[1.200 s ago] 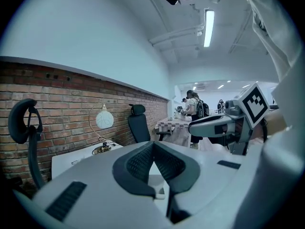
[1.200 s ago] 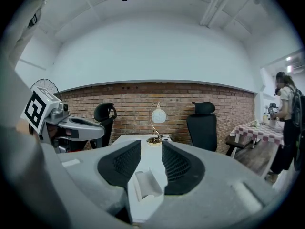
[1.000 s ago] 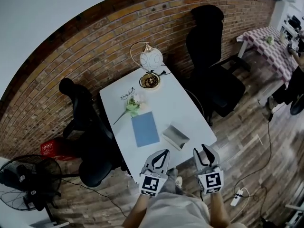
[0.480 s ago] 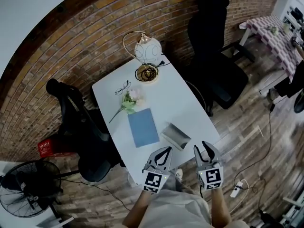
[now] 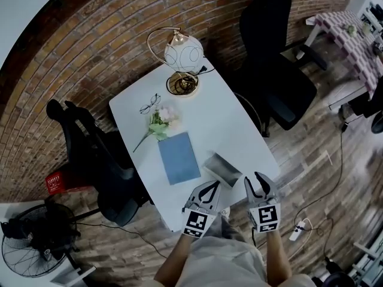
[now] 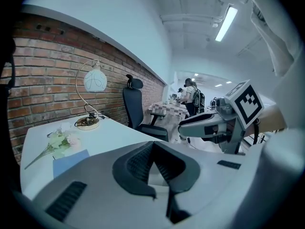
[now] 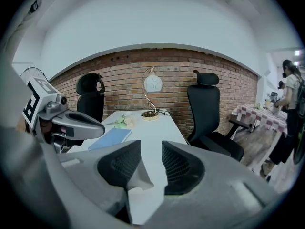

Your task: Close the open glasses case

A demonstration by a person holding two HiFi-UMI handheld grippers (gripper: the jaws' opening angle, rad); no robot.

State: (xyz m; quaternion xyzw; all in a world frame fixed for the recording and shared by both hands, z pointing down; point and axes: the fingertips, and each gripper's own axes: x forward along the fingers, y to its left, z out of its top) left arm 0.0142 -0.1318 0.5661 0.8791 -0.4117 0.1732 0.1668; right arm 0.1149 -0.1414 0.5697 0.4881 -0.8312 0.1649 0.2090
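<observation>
Item: one case point(image 5: 222, 169), open, at the table's point(image 5: 221, 118) near edge. We place it just ahead of the left gripper point(image 5: 209, 187) and to the left of the right gripper point(image 5: 256, 183); we cannot tell whether they touch.

Left gripper: jaws together, empty. Right gripper: jaws apart, empty.

Also on the table we count:
- one blue book point(image 5: 179, 157)
- one flower sprig point(image 5: 157, 124)
- one pair of glasses point(image 5: 149, 104)
- one lamp point(image 5: 182, 55)

Beside the table: two chairs point(image 5: 275, 70).

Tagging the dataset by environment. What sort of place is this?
Probably an open-plan office or studio: a white desk with a black office chair against a brick wall, a strip light overhead, and a person by a cloth-covered table further back.
</observation>
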